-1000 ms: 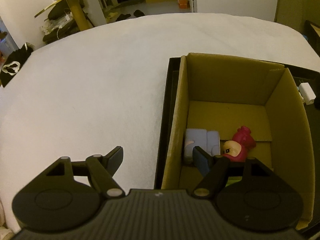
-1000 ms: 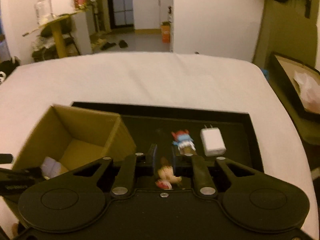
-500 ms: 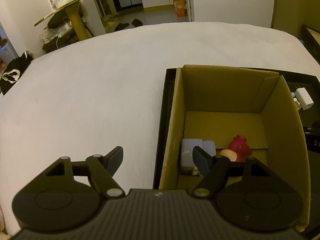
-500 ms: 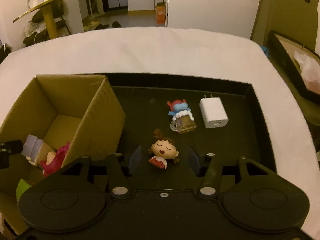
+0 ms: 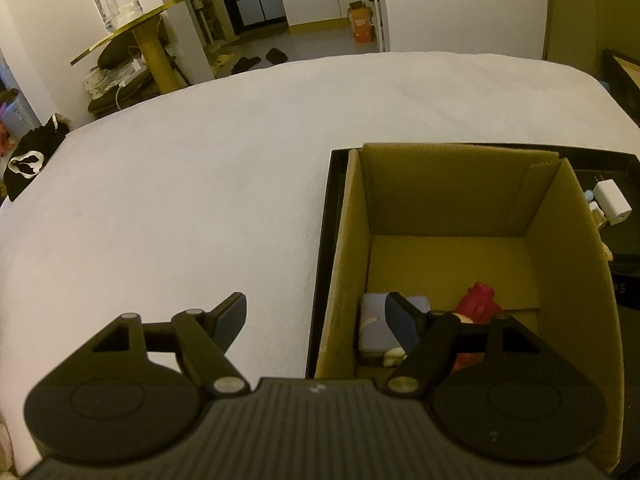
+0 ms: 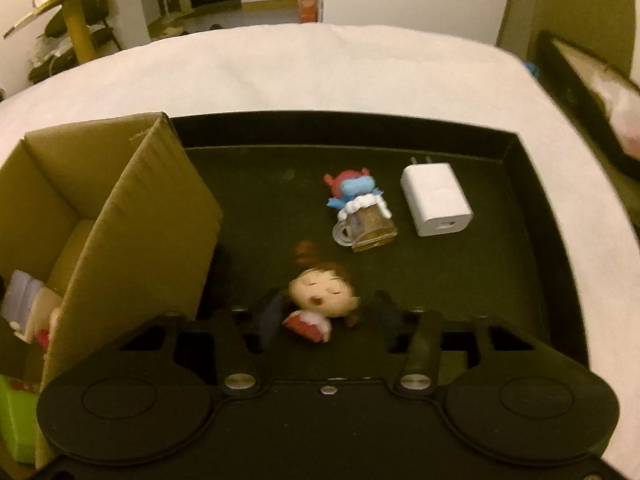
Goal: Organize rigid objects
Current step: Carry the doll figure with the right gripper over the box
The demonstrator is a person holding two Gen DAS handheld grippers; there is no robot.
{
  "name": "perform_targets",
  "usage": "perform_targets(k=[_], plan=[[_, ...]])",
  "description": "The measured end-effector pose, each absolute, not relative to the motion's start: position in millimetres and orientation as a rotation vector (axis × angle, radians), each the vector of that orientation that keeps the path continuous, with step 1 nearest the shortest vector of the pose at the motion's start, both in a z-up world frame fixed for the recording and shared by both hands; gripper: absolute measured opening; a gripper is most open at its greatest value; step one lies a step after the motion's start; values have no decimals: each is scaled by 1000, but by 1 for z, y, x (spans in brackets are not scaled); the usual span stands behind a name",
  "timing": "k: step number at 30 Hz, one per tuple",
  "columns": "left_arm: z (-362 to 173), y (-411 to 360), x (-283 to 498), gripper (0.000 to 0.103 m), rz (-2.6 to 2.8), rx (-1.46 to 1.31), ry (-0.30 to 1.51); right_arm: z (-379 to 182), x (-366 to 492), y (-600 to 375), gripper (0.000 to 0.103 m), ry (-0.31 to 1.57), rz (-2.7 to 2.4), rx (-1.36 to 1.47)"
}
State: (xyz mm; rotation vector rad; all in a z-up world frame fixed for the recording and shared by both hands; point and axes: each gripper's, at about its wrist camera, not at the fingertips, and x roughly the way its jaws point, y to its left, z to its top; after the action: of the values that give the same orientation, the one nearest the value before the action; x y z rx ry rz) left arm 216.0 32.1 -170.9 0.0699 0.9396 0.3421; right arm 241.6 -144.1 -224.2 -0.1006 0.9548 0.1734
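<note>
Doll figurine [image 6: 322, 300]: we see it lying on the floor of the black tray [image 6: 532, 216], just right of the cardboard box [image 6: 160, 216], head toward the far rim.
Right gripper [image 6: 326, 312]: we note its jaws closing, one finger on each side of the figurine; we see a gap on the right side, so the pads do not yet press it.
Left gripper [image 5: 316, 316]: jaws stand wide apart with nothing between them; we see it hovering over the box's left wall, one finger outside the box, the other above its inside.
Cardboard box: open-topped, standing in the tray's left end.
Box contents: we see a pale blue block [image 5: 378, 328] and a red figure [image 5: 478, 300] on the box floor, side by side.
Mug figurine [image 6: 362, 216]: lies in the tray right of the box, beyond the doll.
White charger [image 6: 436, 198]: just right of the mug figurine, prongs pointing away from the box's near end.
Tray: rests on a white cloth surface [image 5: 180, 208], which extends left of the box.
</note>
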Motion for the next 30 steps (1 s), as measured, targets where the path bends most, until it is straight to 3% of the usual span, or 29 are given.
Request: perform_targets(k=[4, 5, 6, 30], plan=[[-171, 32, 218, 75, 338, 62, 939, -211, 239, -143, 37, 915, 172, -144], [-171, 31, 218, 75, 337, 63, 937, -206, 239, -144, 24, 913, 168, -136], [-171, 31, 218, 75, 337, 64, 936, -202, 239, -146, 22, 908, 165, -130], [-164, 38, 207, 75, 310, 5, 907, -126, 221, -123, 22, 764, 213, -172]])
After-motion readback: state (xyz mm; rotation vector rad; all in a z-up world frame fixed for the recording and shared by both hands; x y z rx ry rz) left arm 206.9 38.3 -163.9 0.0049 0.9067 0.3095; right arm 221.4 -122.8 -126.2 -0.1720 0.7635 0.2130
